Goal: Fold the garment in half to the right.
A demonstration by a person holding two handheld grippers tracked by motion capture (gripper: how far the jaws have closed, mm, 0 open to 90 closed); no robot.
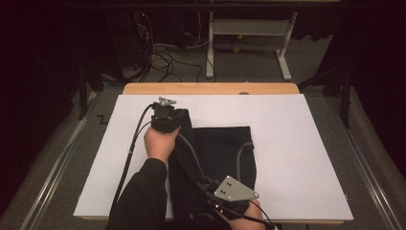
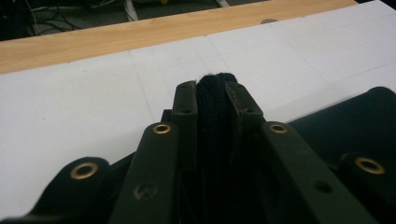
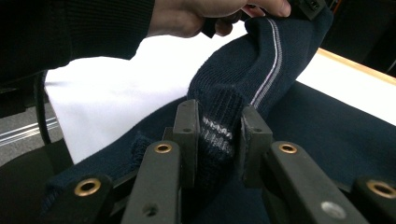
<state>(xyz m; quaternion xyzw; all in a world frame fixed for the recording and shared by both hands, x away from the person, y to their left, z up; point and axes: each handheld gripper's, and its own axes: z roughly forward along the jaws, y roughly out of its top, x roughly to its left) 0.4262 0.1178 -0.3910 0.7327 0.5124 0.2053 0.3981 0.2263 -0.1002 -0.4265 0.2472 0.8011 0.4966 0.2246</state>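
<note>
A dark navy knitted garment with thin pale stripes lies on the white sheet over the table. My left gripper is at the garment's far left corner, jaws shut on a fold of the knit. My right gripper is near the table's front edge, under its grey plate. Its jaws are shut on a striped ribbed edge of the garment. Between the two grippers a strip of the garment is lifted off the table and stretched.
The wooden table edge shows beyond the white sheet. Behind it stand a white table frame and loose cables on the floor. Metal rails run along both sides of the table.
</note>
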